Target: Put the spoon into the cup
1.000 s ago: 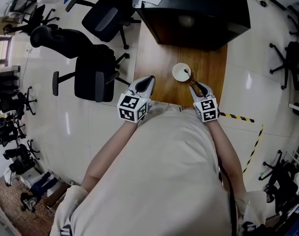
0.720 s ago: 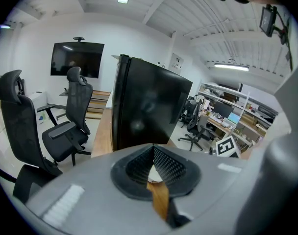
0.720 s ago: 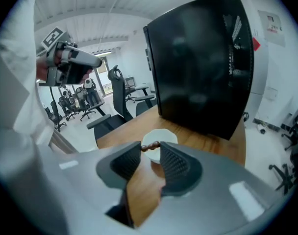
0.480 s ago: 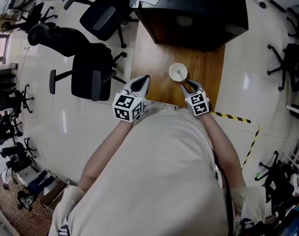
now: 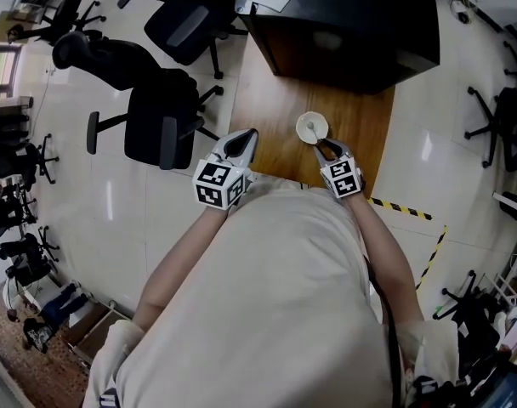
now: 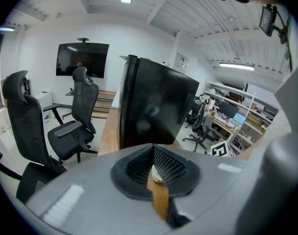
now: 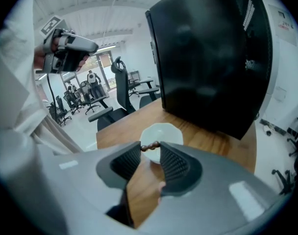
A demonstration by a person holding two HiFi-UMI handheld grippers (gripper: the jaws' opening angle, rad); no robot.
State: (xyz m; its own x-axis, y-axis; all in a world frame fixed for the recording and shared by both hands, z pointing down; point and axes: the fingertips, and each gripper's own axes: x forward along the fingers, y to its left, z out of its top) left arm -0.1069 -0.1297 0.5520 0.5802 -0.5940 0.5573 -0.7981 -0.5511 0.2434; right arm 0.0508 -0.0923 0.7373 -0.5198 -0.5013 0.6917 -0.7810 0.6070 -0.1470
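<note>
Right gripper [image 5: 327,148]: fingers are pinching the spoon [image 7: 150,146] by its beaded handle | we are lowering its bowl end into the cup [image 7: 162,131] on the counter [image 5: 275,100] | left gripper [image 5: 246,138]: fingers closed together, empty, idling clear of the cup

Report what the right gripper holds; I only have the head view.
Observer: The right gripper is shut on a spoon, its dark brown beaded handle crosswise between the jaw tips.
Operator: Check the left gripper.
Observer: The left gripper is shut and empty, jaws together.
Operator: Describe what lies past the handle.
Observer: A white scalloped-rim cup on the brown wooden table, directly behind the handle.
</note>
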